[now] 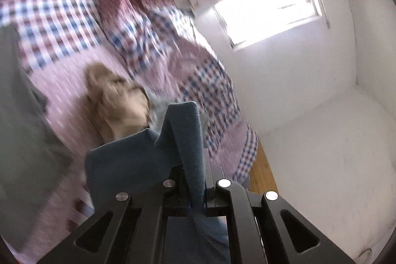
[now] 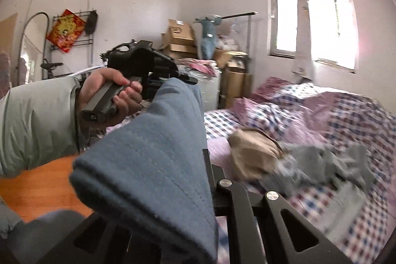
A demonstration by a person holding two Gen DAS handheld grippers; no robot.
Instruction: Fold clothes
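A blue garment [image 1: 138, 162] hangs between both grippers above the bed. In the left wrist view my left gripper [image 1: 195, 180] is shut on a fold of it, and the cloth drapes over the left finger. In the right wrist view the same blue garment [image 2: 153, 152] covers my right gripper [image 2: 198, 189], which is shut on its edge. The cloth stretches up to the left gripper [image 2: 170, 77], held in the person's hand [image 2: 109, 95]. A tan garment [image 2: 252, 152] and a grey garment [image 2: 319, 165] lie loose on the bed; the tan one also shows in the left wrist view [image 1: 116, 95].
The bed has a pink and blue checked cover [image 2: 321, 115]. Cardboard boxes [image 2: 180, 38] and clutter stand against the far wall beside the window [image 2: 314, 16]. A mirror [image 2: 32, 51] and a bicycle stand at the left. Orange wooden floor [image 2: 44, 187] shows below the arm.
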